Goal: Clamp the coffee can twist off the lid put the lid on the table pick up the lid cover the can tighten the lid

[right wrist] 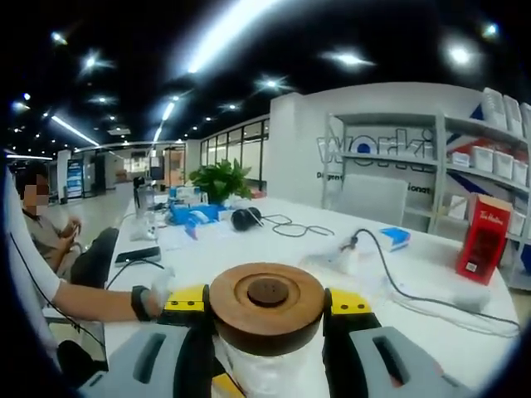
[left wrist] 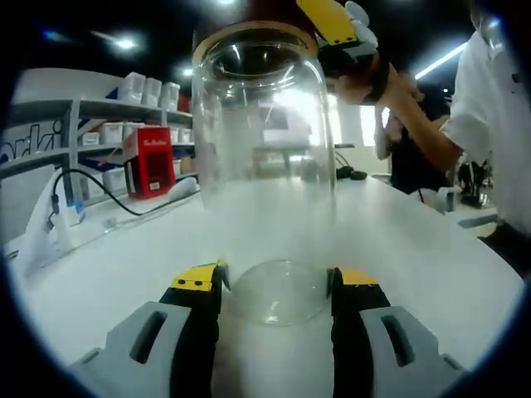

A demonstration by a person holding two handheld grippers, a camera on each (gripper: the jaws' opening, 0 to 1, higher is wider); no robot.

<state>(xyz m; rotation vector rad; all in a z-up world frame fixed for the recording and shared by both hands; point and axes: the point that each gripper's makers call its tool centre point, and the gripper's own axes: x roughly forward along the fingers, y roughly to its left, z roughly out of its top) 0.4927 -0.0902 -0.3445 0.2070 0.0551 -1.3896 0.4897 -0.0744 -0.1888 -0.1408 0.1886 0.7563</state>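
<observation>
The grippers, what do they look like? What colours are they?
Both look alike. The left gripper has two grey plastic arms with slot-shaped holes, black inner fingers and yellow tips. The right gripper has the same grey, black and yellow parts. The person's hand wears a white glove and a black wristband.

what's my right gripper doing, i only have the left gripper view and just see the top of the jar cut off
Observer: In the right gripper view, the right gripper has its jaws on either side of a round wooden lid, apparently closed on it.
Operator: is the lid still on the jar
Observer: Looks so. The lid sits on top of the glass jar, whose clear body shows just beneath it.
Operator: anything behind it on the table
Observer: A black cable runs across the white table past a red box by the shelves.
Operator: ok, left is clamped low
Observer: Agreed, the left gripper flanks the jar's base.
</observation>
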